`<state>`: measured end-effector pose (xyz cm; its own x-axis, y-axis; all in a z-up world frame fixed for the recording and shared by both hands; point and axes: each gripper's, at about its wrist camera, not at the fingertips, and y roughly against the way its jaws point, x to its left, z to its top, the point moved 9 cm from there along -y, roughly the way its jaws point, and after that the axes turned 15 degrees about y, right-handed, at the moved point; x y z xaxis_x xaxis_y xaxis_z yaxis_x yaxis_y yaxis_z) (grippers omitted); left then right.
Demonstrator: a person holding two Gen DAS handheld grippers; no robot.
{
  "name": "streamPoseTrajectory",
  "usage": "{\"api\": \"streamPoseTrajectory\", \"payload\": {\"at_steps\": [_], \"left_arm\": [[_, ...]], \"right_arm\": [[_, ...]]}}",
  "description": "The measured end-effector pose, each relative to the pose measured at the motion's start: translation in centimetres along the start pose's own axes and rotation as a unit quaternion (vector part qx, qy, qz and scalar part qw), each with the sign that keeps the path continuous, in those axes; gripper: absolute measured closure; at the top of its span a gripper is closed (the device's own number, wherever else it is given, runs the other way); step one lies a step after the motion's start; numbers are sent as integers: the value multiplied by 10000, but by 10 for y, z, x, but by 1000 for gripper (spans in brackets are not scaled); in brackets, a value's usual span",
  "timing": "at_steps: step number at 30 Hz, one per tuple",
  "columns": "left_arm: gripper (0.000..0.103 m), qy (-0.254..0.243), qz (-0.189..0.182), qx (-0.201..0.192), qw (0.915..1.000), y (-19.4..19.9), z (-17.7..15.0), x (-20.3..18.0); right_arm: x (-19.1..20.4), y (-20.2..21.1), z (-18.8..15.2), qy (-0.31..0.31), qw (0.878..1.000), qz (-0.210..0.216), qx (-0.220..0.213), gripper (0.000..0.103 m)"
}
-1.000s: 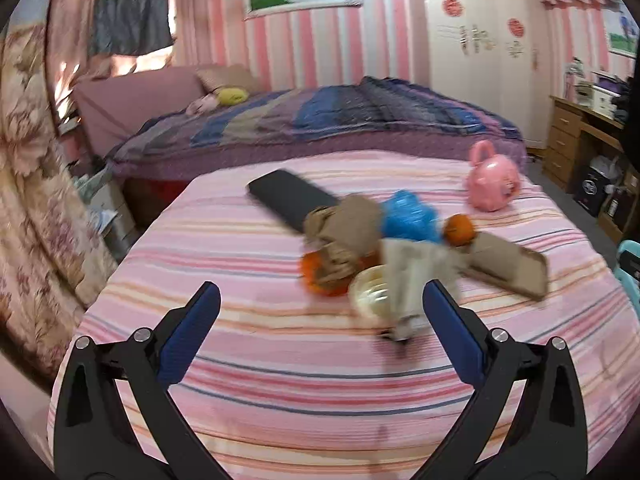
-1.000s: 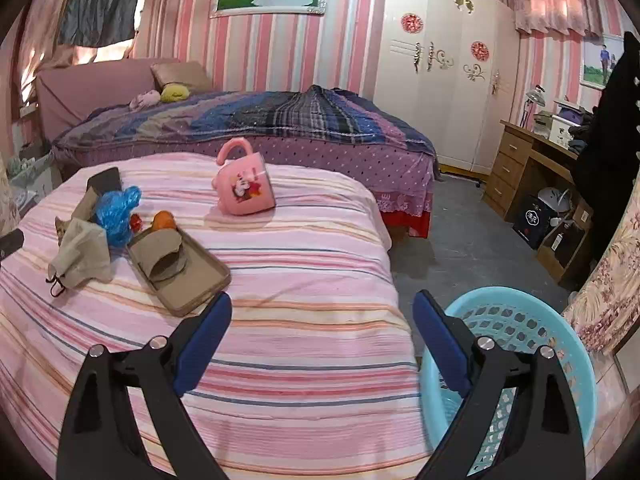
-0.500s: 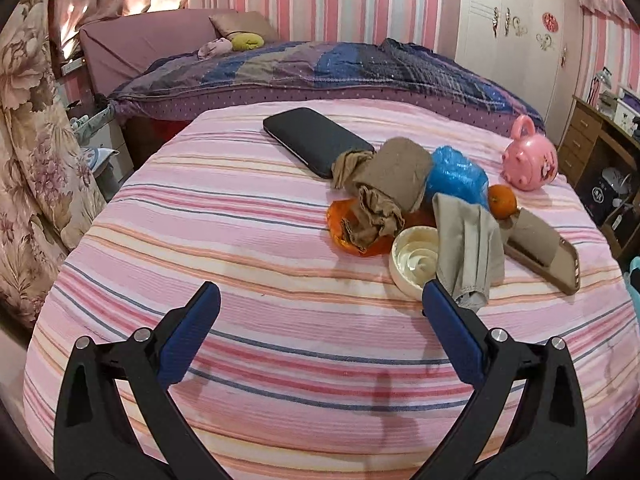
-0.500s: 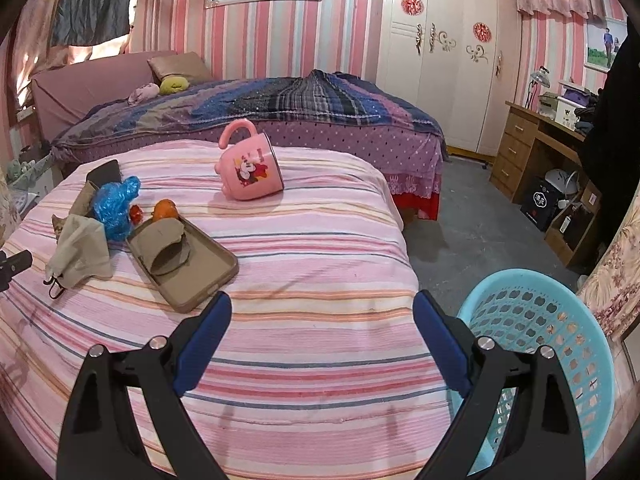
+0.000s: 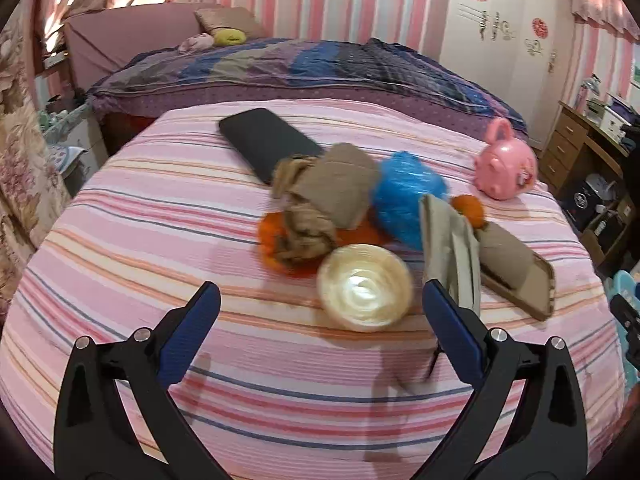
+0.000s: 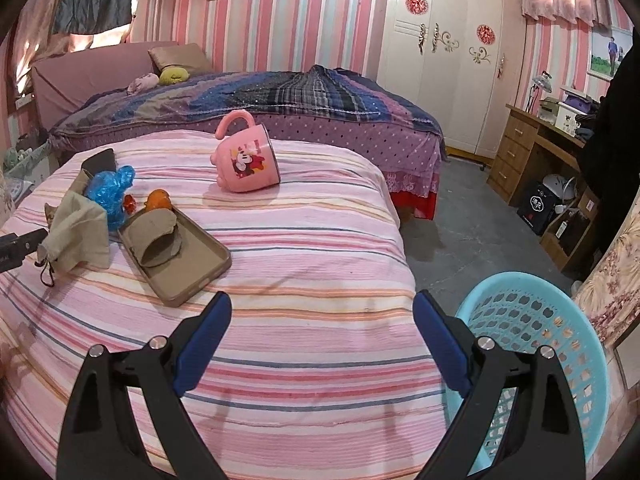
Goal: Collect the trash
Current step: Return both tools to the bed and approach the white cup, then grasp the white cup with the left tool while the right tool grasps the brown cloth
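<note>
Blue bag (image 5: 404, 196) — half behind cloth (image 5: 450, 248)

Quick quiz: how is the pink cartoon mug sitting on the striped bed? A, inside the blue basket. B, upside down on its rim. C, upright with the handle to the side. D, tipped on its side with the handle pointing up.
D: the pink mug lies on its side on the striped bedcover, handle arching upward.
</note>
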<state>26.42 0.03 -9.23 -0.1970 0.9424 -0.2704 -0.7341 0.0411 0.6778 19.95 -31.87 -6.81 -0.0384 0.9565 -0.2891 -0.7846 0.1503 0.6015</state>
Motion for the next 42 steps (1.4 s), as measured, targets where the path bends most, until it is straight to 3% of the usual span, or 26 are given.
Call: {"api": "streamPoseTrajectory", "payload": {"at_steps": [11, 17, 23, 27, 33, 35, 37, 42], "left_arm": [[6, -114, -579, 184, 9981, 1, -19, -58], [6, -499, -58, -50, 9987, 9, -18, -50], [6, -500, 371, 319, 9976, -15, -20, -10], [6, -202, 287, 647, 9973, -30, -20, 4], [19, -118, 91, 743, 9971, -39, -17, 1], [27, -169, -22, 739, 9971, -38, -18, -4], [44, -209, -155, 734, 9970, -35, -19, -7], [45, -278, -93, 567, 9980, -22, -16, 2]], "right_arm": [[-12, -5, -3, -140, 9999, -73, 63, 13], [-27, -7, -9, -198, 9995, -197, 141, 13], [-31, -11, -9, -499, 9986, -72, 179, 13], [-28, -14, -8, -546, 9983, -1, 179, 13], [-15, -16, -5, -379, 9991, 39, 191, 13], [-11, -16, -3, -355, 9992, 75, 189, 13], [-5, -15, -2, -339, 9992, 136, 171, 13], [15, -12, 4, -208, 9993, 302, 94, 13]]}}
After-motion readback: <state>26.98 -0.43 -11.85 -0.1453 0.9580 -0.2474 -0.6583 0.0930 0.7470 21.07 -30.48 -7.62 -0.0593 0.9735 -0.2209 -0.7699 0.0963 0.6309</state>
